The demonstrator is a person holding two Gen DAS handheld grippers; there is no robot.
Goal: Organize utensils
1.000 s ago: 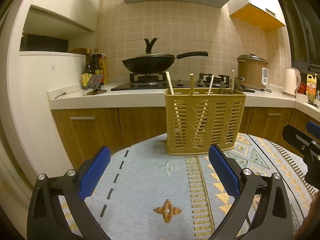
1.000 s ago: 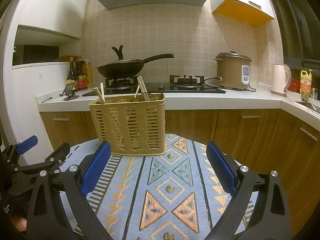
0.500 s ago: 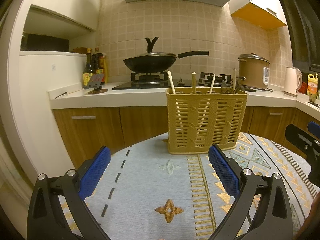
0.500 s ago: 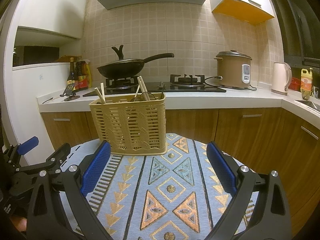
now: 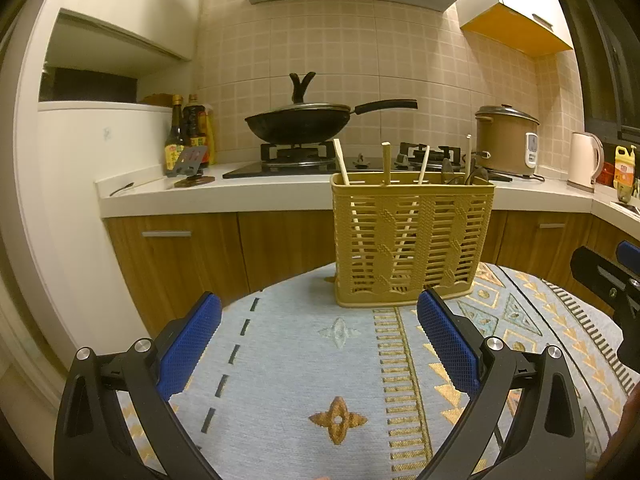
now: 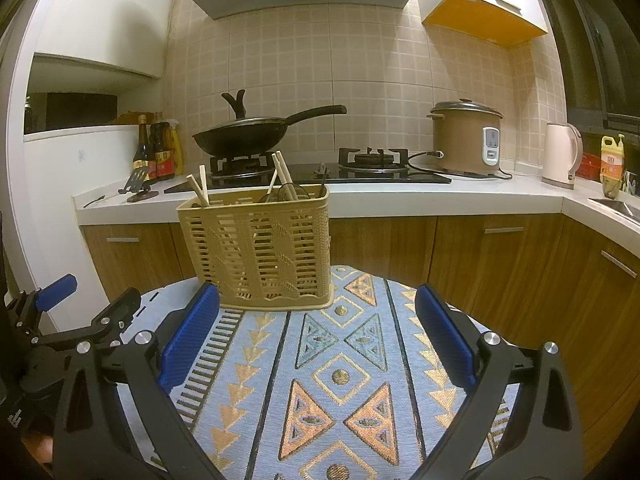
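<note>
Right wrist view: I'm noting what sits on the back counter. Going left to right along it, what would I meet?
Sauce bottles → black wok on the left burner → empty right burner → brown rice cooker → pale kettle → yellow bottle.

Tan slatted basket (image 5: 412, 240) on pale-blue tablecloth (image 5: 304, 352) with orange-gold geometric motifs.

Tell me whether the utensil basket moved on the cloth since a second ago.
No. The utensil basket keeps its place against the cloth pattern in the right wrist view.
</note>
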